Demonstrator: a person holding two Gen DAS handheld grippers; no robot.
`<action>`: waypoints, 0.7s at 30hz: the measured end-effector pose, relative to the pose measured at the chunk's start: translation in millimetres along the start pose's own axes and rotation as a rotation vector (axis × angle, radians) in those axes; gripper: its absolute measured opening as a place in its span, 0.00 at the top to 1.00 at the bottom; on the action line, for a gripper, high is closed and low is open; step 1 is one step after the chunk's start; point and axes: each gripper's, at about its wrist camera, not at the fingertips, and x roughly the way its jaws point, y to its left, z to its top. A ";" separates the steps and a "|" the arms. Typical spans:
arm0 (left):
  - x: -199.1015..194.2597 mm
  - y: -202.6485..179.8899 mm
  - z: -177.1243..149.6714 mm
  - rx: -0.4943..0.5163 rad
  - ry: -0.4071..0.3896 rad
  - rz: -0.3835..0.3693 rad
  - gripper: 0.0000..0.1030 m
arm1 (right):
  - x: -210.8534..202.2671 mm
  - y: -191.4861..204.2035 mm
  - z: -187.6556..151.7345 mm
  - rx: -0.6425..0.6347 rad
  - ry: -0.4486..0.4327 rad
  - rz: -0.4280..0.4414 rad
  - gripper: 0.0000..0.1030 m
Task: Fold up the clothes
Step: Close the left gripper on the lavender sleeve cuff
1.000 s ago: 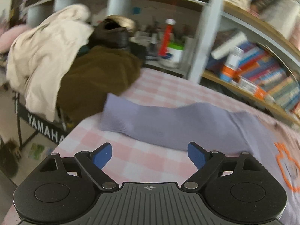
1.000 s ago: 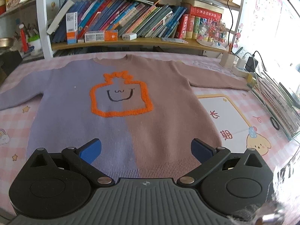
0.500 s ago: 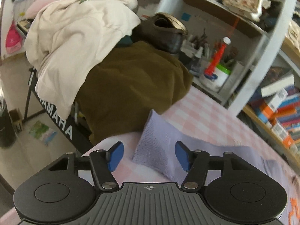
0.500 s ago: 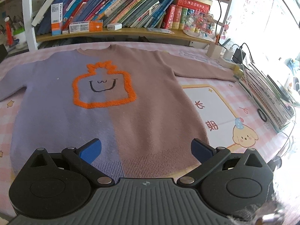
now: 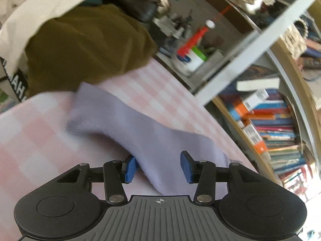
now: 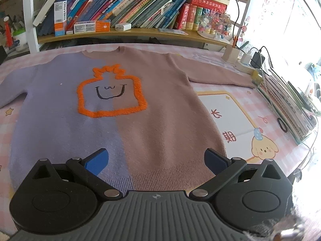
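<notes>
— Pink checked cloth [image 6: 266, 64] covers the whole table, and bookshelves [image 6: 124, 14] packed with leaning books run along the far side. See the sweater [image 6: 128, 108]?

— Yes, spread flat on its back across the middle of the cloth, neck towards the shelves. Half lilac, half dusty pink, with an orange fuzzy outline [image 6: 110, 92] and a little drawn smile on the chest.

— Where is the right gripper [image 6: 156, 158]?

— Low over the hem, roughly at the seam where the two colours meet. Its blue pads [image 6: 96, 160] stand wide apart with nothing between them, only knit beneath.

— And the pink sleeve [image 6: 216, 74]?

— Stretched out straight to the right, its cuff near a power strip [image 6: 248, 62] and a stack of books by the window.

— The other side?

— Blurry from there, but the lilac sleeve [image 5: 140, 128] lies out across the cloth towards the table edge. The left gripper [image 5: 158, 167] sits right at it: one blue pad [image 5: 129, 168] partly tucked behind the sleeve's edge, the other over the fabric, jaws partway open with the knit running between them. Whether they pinch it, I can't tell; a gap shows.

— Beyond the table end?

— A heap of clothes, an olive-brown garment [image 5: 86, 46] under a cream one [image 5: 30, 4], with a red-capped bottle [image 5: 194, 40] on the shelf beside.
</notes>
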 end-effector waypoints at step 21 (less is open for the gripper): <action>-23.5 -9.2 21.0 -0.002 -0.154 0.117 0.97 | 10.5 -21.5 1.2 0.023 -0.007 0.022 0.00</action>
